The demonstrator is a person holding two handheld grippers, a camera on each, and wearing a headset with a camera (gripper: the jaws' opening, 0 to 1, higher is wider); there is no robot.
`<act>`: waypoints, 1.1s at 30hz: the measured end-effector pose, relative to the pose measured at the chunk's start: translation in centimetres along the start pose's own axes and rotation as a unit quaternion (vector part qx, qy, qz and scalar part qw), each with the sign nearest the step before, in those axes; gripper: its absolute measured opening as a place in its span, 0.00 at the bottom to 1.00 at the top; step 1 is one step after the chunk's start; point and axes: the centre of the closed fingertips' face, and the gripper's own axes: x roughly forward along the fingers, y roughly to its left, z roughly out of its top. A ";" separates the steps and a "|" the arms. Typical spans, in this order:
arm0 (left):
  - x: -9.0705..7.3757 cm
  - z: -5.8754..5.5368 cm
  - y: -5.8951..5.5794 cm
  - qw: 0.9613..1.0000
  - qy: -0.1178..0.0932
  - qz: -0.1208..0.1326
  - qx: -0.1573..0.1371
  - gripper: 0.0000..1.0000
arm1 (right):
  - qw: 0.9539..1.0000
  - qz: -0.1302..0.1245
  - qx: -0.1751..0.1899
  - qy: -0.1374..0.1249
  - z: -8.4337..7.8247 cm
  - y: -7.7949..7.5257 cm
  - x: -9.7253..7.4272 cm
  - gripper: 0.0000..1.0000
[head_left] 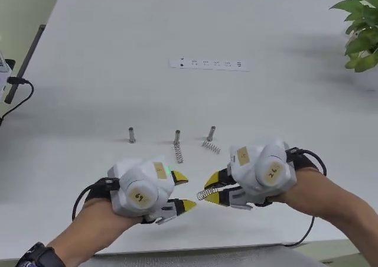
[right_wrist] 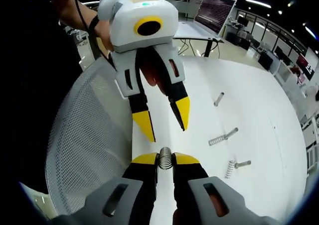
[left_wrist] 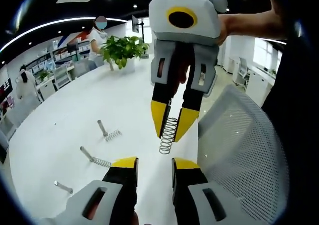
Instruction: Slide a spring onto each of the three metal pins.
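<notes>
Three short metal pins stand in a row on the white table: left pin (head_left: 132, 135), middle pin (head_left: 176, 137), right pin (head_left: 211, 133). One spring (head_left: 178, 153) lies at the foot of the middle pin, another (head_left: 211, 146) by the right pin. My right gripper (head_left: 211, 189) is shut on a third spring (head_left: 204, 194), which is pinched between its yellow tips (right_wrist: 165, 158) and pokes out toward the left gripper. My left gripper (head_left: 183, 191) faces it, open, with nothing between its fingers (left_wrist: 124, 163). Both hover near the table's front edge, in front of the pins.
A white strip with sockets (head_left: 209, 64) lies farther back on the table. A green plant (head_left: 360, 33) stands at the far right. A black cable (head_left: 18, 81) runs along the left edge. A grey mesh chair (left_wrist: 244, 150) sits below the front edge.
</notes>
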 end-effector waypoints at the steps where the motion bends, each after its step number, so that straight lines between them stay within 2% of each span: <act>1: -0.1 0.0 0.1 1.000 0.000 0.001 -0.001 0.21 | 1.000 0.000 0.001 0.000 0.0 0.0 0.0 0.09; 14: -2.4 -1.1 3.0 0.997 -0.014 0.053 -0.056 0.26 | 1.000 -0.004 -0.003 0.008 -0.5 -1.3 -0.1 0.09; 18: -3.5 -1.7 4.2 0.994 -0.020 0.077 -0.078 0.27 | 1.000 -0.007 -0.002 0.010 -0.6 -1.9 -0.2 0.09; 26: -5.4 -3.8 5.2 0.990 -0.009 0.105 -0.094 0.31 | 1.000 -0.007 -0.002 0.013 -0.6 -2.8 -0.2 0.09; 33: -6.9 -4.8 6.1 0.984 -0.017 0.129 -0.120 0.34 | 1.000 -0.006 -0.008 0.019 -0.2 -3.9 -0.1 0.09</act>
